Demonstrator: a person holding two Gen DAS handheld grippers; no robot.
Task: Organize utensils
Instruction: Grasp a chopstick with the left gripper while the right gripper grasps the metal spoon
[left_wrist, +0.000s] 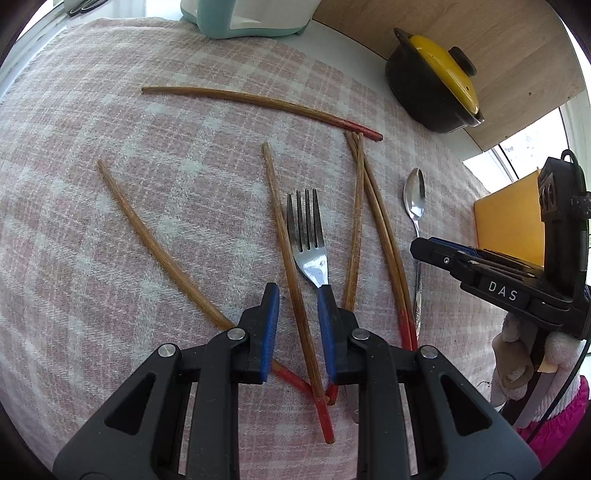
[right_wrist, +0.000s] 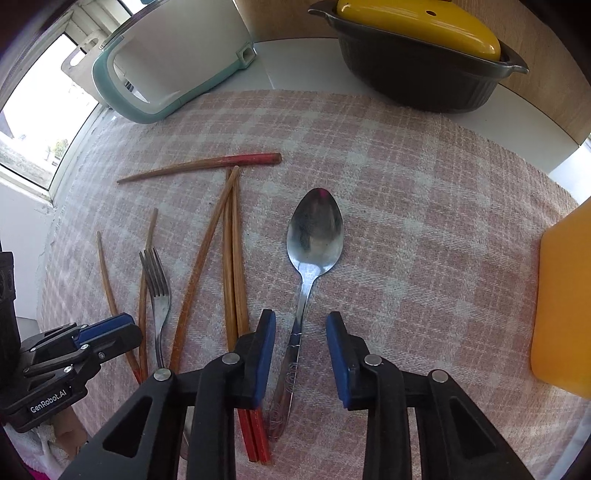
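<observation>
On the pink checked cloth (right_wrist: 424, 206) that covers the desk lie a fork (left_wrist: 308, 236), a spoon (right_wrist: 314, 236) and several wooden chopsticks with red ends. The fork is the landmark. The left gripper (left_wrist: 297, 328) points down over the fork's handle end; its fingers (left_wrist: 269, 332) stand a little apart, with one chopstick (left_wrist: 284, 236) passing between them and the fork's neck beside the right finger. I cannot see them pressing on anything. The spoon lies right of the fork, beyond a pair of chopsticks (right_wrist: 234, 258). The right gripper (right_wrist: 301, 358) is over the spoon's handle, fingers apart on both sides, not touching it. A black pot with a yellow lid (right_wrist: 424, 48) stands far behind the fork.
</observation>
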